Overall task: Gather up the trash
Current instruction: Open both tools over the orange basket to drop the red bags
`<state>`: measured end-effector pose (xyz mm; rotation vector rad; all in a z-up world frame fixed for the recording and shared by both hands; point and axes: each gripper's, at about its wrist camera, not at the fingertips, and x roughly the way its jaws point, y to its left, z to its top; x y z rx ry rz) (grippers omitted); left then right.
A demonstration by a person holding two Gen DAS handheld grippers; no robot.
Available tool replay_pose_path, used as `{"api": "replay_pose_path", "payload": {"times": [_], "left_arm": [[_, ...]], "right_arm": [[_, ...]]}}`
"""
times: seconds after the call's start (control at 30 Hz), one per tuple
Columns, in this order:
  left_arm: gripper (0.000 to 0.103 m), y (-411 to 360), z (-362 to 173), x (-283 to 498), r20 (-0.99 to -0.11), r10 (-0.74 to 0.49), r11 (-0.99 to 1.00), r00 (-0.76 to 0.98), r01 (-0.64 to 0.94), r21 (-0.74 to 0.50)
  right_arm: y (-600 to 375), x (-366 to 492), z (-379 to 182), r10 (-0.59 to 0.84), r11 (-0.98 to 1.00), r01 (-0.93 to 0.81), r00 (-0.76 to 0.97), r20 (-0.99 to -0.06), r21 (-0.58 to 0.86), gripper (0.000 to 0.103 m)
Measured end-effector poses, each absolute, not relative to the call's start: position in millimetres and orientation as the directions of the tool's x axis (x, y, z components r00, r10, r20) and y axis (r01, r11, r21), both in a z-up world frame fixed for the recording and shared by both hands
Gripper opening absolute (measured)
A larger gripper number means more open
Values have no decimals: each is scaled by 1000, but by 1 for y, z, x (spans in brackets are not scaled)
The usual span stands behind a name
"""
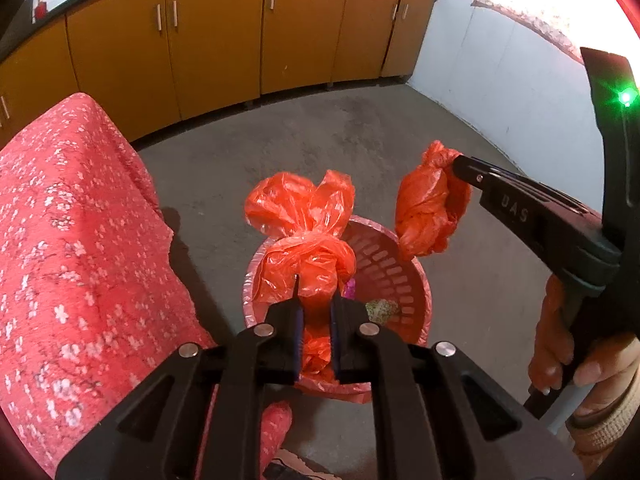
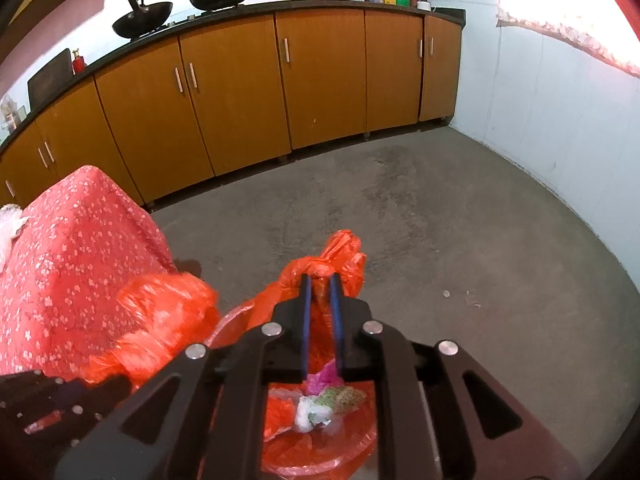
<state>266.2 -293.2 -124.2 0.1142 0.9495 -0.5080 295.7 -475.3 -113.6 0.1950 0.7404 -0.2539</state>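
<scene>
A pink plastic basket bin (image 1: 400, 272) stands on the floor, lined with an orange trash bag. My left gripper (image 1: 316, 300) is shut on one bunched side of the orange bag (image 1: 304, 232), held above the rim. My right gripper (image 2: 320, 280) is shut on the other bunched side of the bag (image 2: 344, 256); it also shows in the left wrist view (image 1: 456, 164), holding an orange wad (image 1: 428, 208). Crumpled wrappers and paper (image 2: 328, 404) lie inside the bin (image 2: 332, 452). The left gripper (image 2: 60, 404) shows at lower left of the right wrist view.
A table with a red flowered cloth (image 1: 60, 240) stands close on the left. Orange cabinets (image 2: 240, 92) with a dark counter and two woks (image 2: 144, 18) line the far wall. A pale wall (image 2: 560, 120) is at right. Grey concrete floor (image 2: 400, 208) lies between.
</scene>
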Motion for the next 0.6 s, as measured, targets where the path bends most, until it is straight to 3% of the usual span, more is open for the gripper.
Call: {"api": "replay_pose_path", "payload": {"times": [0.17, 0.6], "left_arm": [[29, -290, -131, 270, -806, -364, 882, 466, 451, -137], [30, -215, -86, 259, -731, -355, 923, 583, 344, -174]], "right_arm": [[-478, 296, -119, -134, 947, 298, 708, -694, 121, 22], [-437, 297, -87, -101, 970, 221, 746, -659, 102, 27]]}}
